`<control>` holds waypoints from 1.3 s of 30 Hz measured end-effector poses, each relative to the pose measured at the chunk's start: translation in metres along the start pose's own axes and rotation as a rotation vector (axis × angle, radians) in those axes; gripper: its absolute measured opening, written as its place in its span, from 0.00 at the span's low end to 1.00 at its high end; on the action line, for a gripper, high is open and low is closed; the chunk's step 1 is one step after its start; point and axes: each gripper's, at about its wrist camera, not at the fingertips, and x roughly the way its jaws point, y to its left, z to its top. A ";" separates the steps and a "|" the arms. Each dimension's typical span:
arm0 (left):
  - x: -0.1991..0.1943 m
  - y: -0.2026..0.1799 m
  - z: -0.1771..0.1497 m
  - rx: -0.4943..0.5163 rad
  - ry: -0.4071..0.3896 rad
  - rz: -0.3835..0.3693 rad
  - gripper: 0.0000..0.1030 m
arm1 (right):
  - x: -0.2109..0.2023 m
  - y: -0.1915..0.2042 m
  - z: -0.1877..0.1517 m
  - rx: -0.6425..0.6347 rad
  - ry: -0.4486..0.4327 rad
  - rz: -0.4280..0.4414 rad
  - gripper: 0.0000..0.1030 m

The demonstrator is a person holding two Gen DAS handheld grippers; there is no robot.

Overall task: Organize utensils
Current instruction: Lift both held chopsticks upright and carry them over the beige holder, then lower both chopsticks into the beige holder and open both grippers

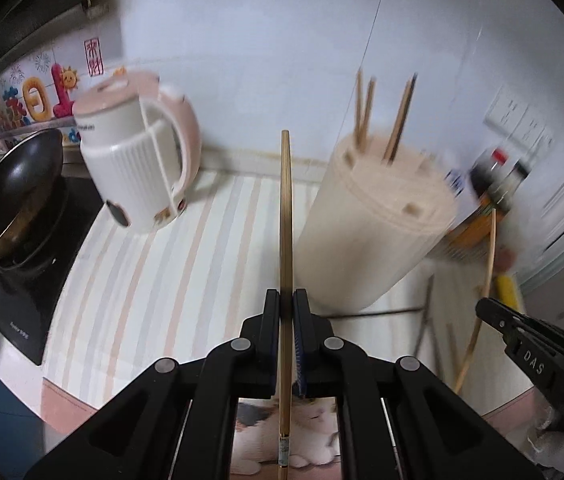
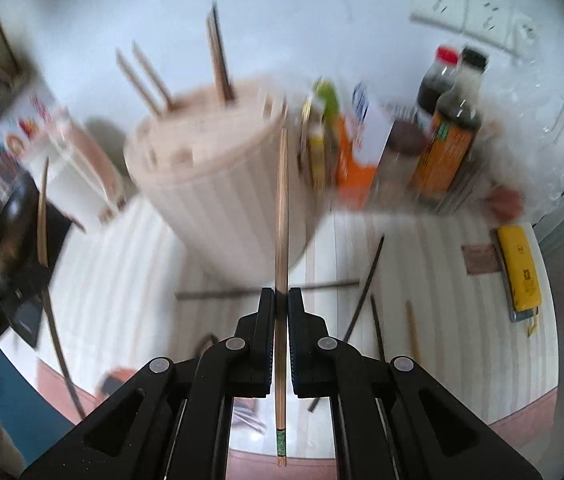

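Lining each chopstick up over a slot in the holder (image 1: 378,216) is key. Left gripper (image 1: 287,300) and right gripper (image 2: 281,298) both have jaws pinched on a chopstick (image 1: 285,208), so go one at a time.

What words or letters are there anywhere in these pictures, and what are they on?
"DAS": white letters on the black right claw.
"日上": big colourful characters on the wall sticker behind the black frying pan.
Red seal sign on the wall: Chinese characters, too blurred to read.
Black cooktop brand: too small.
Pink-and-white kettle print: blurred.
Orange bottle labels and yellow case: blurred.
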 end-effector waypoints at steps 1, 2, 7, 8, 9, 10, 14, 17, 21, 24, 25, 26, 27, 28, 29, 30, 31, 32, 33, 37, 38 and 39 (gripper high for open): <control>0.002 -0.003 -0.002 -0.005 -0.011 -0.011 0.04 | -0.011 -0.003 0.008 0.023 -0.027 0.019 0.06; 0.002 -0.004 -0.002 -0.011 -0.026 -0.025 0.04 | -0.016 -0.006 0.013 0.037 -0.047 0.035 0.06; -0.010 -0.024 0.010 -0.022 -0.104 -0.099 0.04 | -0.049 -0.012 0.042 0.101 -0.151 0.109 0.06; -0.008 -0.032 0.016 -0.027 -0.121 -0.113 0.04 | -0.056 -0.012 0.050 0.103 -0.172 0.118 0.06; -0.005 -0.035 0.018 -0.031 -0.134 -0.128 0.04 | -0.061 -0.014 0.057 0.109 -0.195 0.125 0.06; -0.009 -0.039 0.024 -0.031 -0.151 -0.144 0.04 | -0.065 -0.014 0.063 0.114 -0.215 0.129 0.06; -0.020 -0.056 0.060 -0.022 -0.234 -0.182 0.04 | -0.071 -0.015 0.091 0.138 -0.290 0.142 0.06; -0.019 -0.068 0.085 -0.015 -0.286 -0.189 0.04 | -0.066 -0.016 0.111 0.160 -0.332 0.155 0.06; 0.004 -0.082 0.121 -0.029 -0.317 -0.193 0.04 | -0.049 -0.020 0.142 0.202 -0.380 0.172 0.06; 0.026 -0.087 0.140 -0.054 -0.319 -0.204 0.04 | -0.037 -0.019 0.162 0.222 -0.407 0.188 0.06; 0.034 -0.088 0.146 -0.062 -0.320 -0.204 0.04 | -0.032 -0.018 0.168 0.222 -0.419 0.190 0.06; 0.044 -0.089 0.153 -0.066 -0.323 -0.201 0.04 | -0.029 -0.018 0.173 0.221 -0.429 0.192 0.06; 0.051 -0.090 0.157 -0.069 -0.322 -0.201 0.04 | -0.025 -0.017 0.179 0.219 -0.441 0.189 0.06; 0.059 -0.091 0.161 -0.075 -0.322 -0.198 0.04 | -0.021 -0.016 0.183 0.217 -0.448 0.189 0.06; 0.067 -0.091 0.164 -0.078 -0.323 -0.193 0.04 | -0.015 -0.015 0.189 0.215 -0.456 0.188 0.06; 0.074 -0.092 0.167 -0.077 -0.324 -0.186 0.04 | -0.011 -0.015 0.192 0.217 -0.463 0.187 0.06; 0.081 -0.091 0.170 -0.076 -0.326 -0.173 0.04 | -0.005 -0.015 0.197 0.215 -0.465 0.186 0.06; 0.088 -0.091 0.171 -0.077 -0.327 -0.165 0.04 | -0.002 -0.015 0.199 0.215 -0.467 0.186 0.06; 0.095 -0.090 0.171 -0.072 -0.326 -0.157 0.04 | 0.003 -0.016 0.200 0.217 -0.472 0.186 0.06; 0.118 -0.089 0.170 -0.062 -0.315 -0.119 0.04 | 0.025 -0.017 0.206 0.218 -0.483 0.184 0.06; 0.124 -0.089 0.169 -0.059 -0.310 -0.113 0.04 | 0.028 -0.016 0.206 0.219 -0.483 0.184 0.06; 0.131 -0.088 0.167 -0.060 -0.302 -0.111 0.04 | 0.034 -0.016 0.205 0.221 -0.481 0.187 0.06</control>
